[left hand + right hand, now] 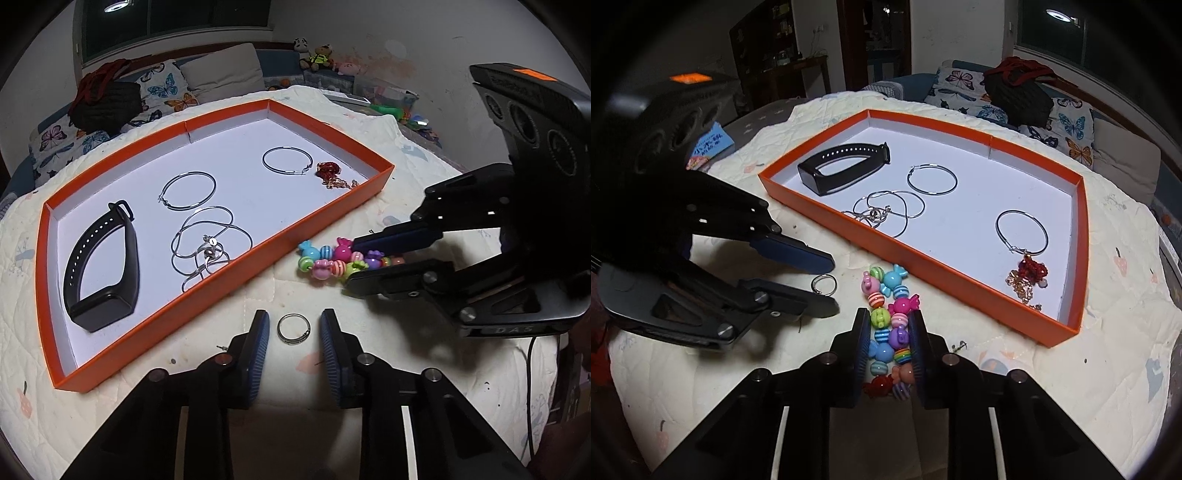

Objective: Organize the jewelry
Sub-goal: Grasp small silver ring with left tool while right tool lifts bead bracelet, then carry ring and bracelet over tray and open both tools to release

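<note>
Jewelry lies in and beside a flat orange tray (229, 258) with a white floor, set on a worktop under a pale quilted cloth (33, 258). Going left to right in the left wrist view, the tray holds a black fitness band (101, 266) with a row of small holes in its strap. Next to it is a thin silver chain necklace (210, 247), all looped up with a small shiny pendant in the middle. Behind that lies a big silver hoop earring (187, 190). A second hoop earring (286, 159) lies further right, and just beside it is a red charm on a gold chain (330, 173), near the tray's far right corner.

On the cloth, in front of the tray, lies a small silver ring (293, 328). The left hand-held gripper (293, 332) has its two blue pads on each side of the ring, not touching it, so it holds nothing. To the right is a bright candy bead bracelet (332, 258) in pink, blue, green and purple, with some striped beads. The right hand-held gripper (885, 350) is squeezed onto this bracelet.
</note>
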Demonstrator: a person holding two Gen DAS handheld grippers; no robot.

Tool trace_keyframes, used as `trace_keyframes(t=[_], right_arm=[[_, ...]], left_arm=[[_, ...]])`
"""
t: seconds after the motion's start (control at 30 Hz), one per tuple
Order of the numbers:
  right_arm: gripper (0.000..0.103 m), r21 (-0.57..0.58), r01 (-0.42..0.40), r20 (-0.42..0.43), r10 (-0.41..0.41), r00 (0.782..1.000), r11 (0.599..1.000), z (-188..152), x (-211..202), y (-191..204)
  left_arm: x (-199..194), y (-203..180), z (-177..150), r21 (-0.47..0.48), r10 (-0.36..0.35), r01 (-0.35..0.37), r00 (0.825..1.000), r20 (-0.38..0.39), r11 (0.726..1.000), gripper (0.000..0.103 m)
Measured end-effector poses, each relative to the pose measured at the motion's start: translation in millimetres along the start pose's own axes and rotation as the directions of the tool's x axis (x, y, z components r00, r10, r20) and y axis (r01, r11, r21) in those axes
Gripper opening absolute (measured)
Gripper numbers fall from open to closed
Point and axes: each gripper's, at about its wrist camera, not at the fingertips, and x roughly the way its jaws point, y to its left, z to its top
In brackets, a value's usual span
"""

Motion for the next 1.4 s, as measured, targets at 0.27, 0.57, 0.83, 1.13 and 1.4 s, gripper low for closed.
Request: trace_keyframes(t=[0.27,0.57,0.83,1.13,1.4], right_arm=[[0.013,0.029,0.0,0.032,-0.001,0.999,1.0,0.4,-12.9,-0.1],[0.013,0.025,0.017,0.051,-0.018,0.999,1.0,1.5,-19.2,4.6],[0.013,0.041,0.019,0.112,-0.023,0.993,0.999,14.0,-36.3,2.0],[0.013,0.021,0.042,0.237,-0.046,0.97,0.999,54.4,-60.9,-4.5],[0.013,0.023,0.059,0.251,-0.063,0.966,0.998,81.5,-47.0,-18.3]], left_arm=[[-6.8,-1.2,-1.4,-0.024,0.001,0.0,1.0,0.015,1.0,0.019],[-28.1,-5.1,-1.8,-0.033,0.009,-0.007,0.998,0.058,0.999,0.019],[-50.1,5.8,2.1,-0.06,0.026,-0.02,0.995,0.094,0.998,0.019],[-67.2,34.5,31.9,-0.084,0.086,-0.076,0.989,0.123,0.994,0.019],[-46.5,66.6,63.8,-0.107,0.111,-0.102,0.99,0.086,0.989,0.019]])
